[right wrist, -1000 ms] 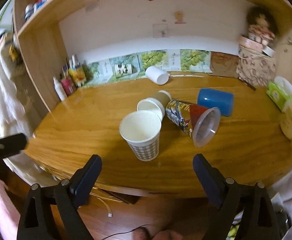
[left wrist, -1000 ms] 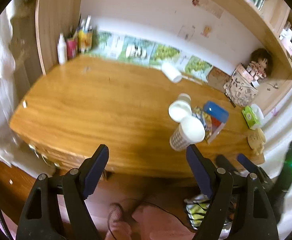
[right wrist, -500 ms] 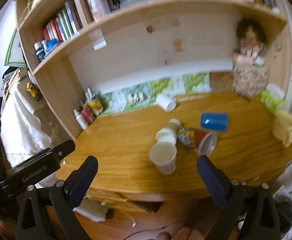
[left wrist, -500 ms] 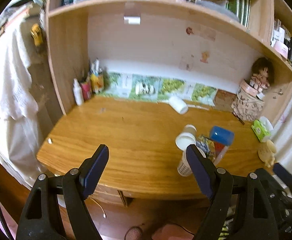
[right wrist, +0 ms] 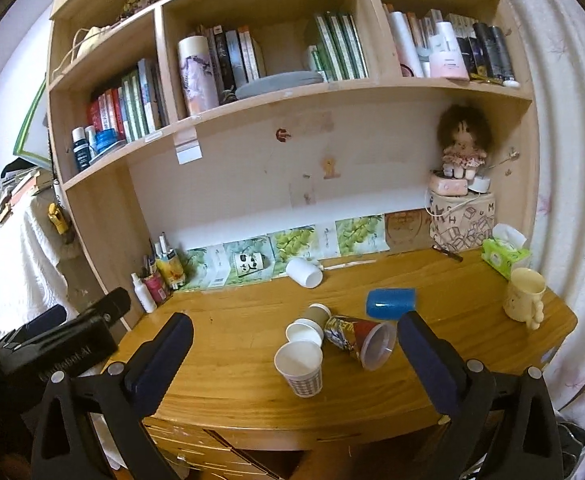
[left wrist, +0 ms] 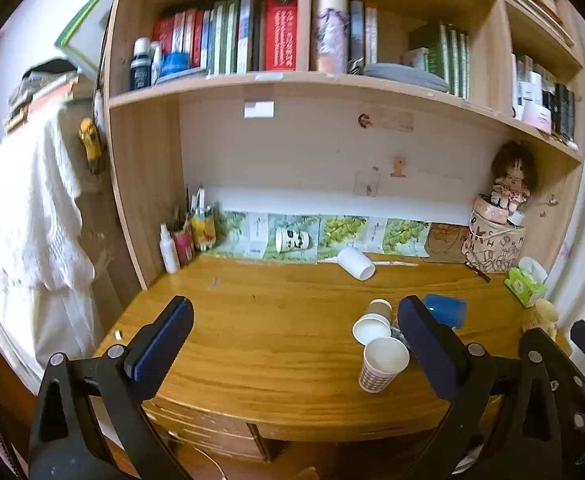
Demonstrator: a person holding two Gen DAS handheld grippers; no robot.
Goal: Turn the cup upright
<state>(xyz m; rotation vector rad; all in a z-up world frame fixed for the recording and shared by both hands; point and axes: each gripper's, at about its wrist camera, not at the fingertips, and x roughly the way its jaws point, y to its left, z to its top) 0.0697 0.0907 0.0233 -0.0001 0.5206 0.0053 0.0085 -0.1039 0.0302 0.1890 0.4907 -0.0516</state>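
Desk (right wrist: pixel 228 364) of yellow wood fills the lower middle of both views, under a bookshelf (right wrist: pixel 252 92) packed with books. Both grippers hang off its front edge, pointing toward the back wall. The left gripper (left wrist: pixel 292 336) has its jaws spread wide with nothing between them; the right gripper (right wrist: pixel 294 350) is just as wide and also empty. In the right wrist view the left gripper's black body pokes in at the lower left.

The checked paper cup (right wrist: pixel 299 368) stands upright near the front edge, mouth up. Just behind it lie a brown paper cup (right wrist: pixel 307 325) and a printed plastic cup (right wrist: pixel 358 340) on their sides; whether they touch is hard to tell. A blue cup (right wrist: pixel 390 303) and a white cup (right wrist: pixel 304 273) lie on their sides farther back. In the left wrist view the right finger (left wrist: pixel 432 350) hides the printed cup and part of the blue one.
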